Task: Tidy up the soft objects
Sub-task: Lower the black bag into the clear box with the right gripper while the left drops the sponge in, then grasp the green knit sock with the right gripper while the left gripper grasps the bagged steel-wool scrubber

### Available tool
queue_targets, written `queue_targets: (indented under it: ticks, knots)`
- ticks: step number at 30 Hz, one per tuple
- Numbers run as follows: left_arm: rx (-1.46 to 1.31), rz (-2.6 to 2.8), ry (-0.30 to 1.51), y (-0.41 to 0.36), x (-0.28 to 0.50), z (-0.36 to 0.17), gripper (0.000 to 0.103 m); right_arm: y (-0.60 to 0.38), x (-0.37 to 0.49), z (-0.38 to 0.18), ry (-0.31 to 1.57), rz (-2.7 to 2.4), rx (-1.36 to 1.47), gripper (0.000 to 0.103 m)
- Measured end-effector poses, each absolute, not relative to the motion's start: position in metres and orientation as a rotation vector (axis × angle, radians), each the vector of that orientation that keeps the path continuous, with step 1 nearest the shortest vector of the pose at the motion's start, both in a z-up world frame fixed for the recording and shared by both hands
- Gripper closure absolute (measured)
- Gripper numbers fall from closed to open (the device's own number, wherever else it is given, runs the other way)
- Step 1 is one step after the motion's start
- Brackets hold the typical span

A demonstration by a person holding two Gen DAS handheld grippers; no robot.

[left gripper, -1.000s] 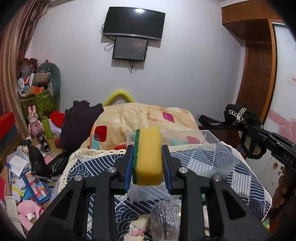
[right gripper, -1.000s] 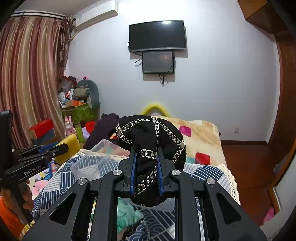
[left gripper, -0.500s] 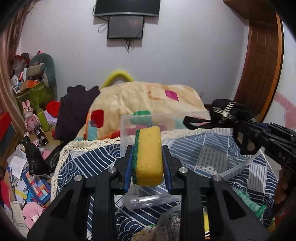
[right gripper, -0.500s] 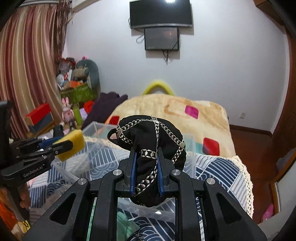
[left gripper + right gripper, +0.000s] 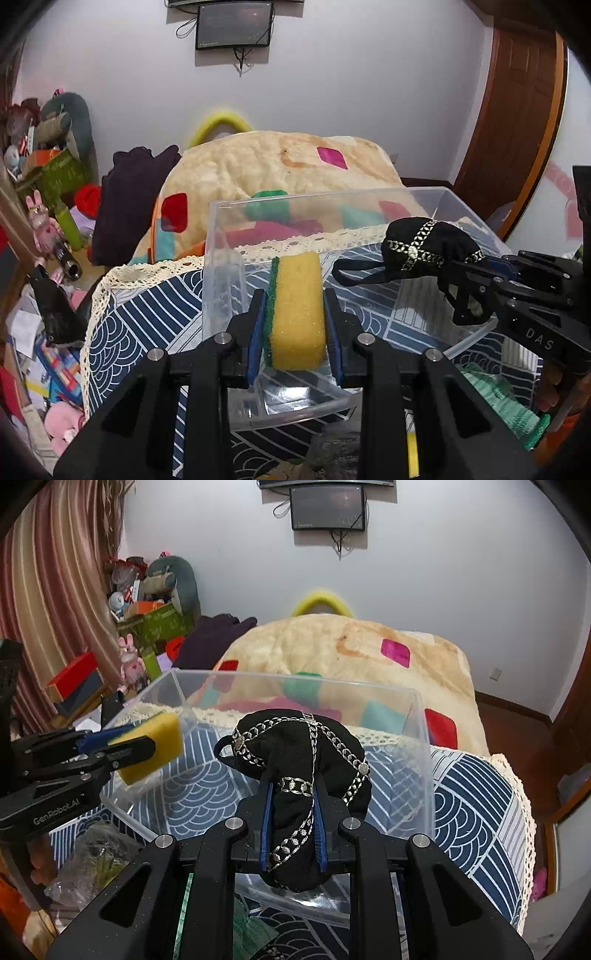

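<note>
**Both claws loaded, parked over the bin**

Quick status from my end. The landmark is the clear bin (image 5: 221, 258), sitting on the blue patterned cloth (image 5: 147, 314), so everything below is relative to that.

Left gripper (image 5: 295, 328) is clamped on the sponge (image 5: 299, 314). The blue pads are pressed flat against both sides, narrow gap, the sponge filling all of it. It's yellow with the green scrub layer on the left face, standing upright between the fingers. From the right cam the sponge (image 5: 155, 746) hangs just above the bin's left rim, poking in over the opening.

Right gripper (image 5: 291, 812) is closed nearly all the way, pinching the black pouch (image 5: 299, 760), the one with the silver chain trim. The fabric is squashed thin between the pads and bulges out above and below them. From the left cam the pouch (image 5: 424, 251) sits over the bin's right half, its loop strap dangling toward the middle.

The bin looks empty inside; I can see the cloth pattern straight through the bottom.

Behind the bin is the beige blanket (image 5: 332, 653) with coloured patches. Just in front of the bin, near side, there's something green and knitted (image 5: 498, 402) on the cloth and a crinkly plastic bag (image 5: 96, 853) off the bin's near left corner
</note>
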State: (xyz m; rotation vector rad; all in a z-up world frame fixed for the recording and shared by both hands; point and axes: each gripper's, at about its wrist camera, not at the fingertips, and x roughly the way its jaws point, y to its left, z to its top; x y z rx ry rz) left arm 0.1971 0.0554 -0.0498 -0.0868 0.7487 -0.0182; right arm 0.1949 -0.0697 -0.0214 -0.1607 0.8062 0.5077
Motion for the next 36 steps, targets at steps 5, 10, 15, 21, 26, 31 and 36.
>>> queue_targets:
  ticks: [5,10,15,21,26,31,36]
  knots:
    - [-0.057,-0.012,0.755,0.049,0.198,-0.050,0.073,-0.066,0.195,-0.023,0.823,0.514,-0.177,0.083]
    - [-0.056,-0.012,0.761,0.047,0.195,-0.050,0.063,-0.065,0.190,-0.019,0.811,0.520,-0.198,0.076]
    - [-0.047,-0.013,0.743,0.045,0.188,-0.046,0.049,-0.067,0.185,-0.013,0.791,0.531,-0.204,0.068]
    - [-0.038,-0.014,0.696,0.043,0.173,-0.031,0.045,-0.070,0.173,0.003,0.737,0.541,-0.210,0.062]
    - [-0.012,-0.011,0.639,0.039,0.155,-0.013,0.036,-0.075,0.158,0.019,0.669,0.554,-0.194,0.055]
    - [0.015,0.000,0.571,0.034,0.131,0.003,0.029,-0.079,0.139,0.033,0.606,0.566,-0.180,0.053]
    - [0.002,0.000,0.548,0.034,0.108,0.004,0.020,-0.088,0.116,0.041,0.548,0.575,-0.162,0.047]
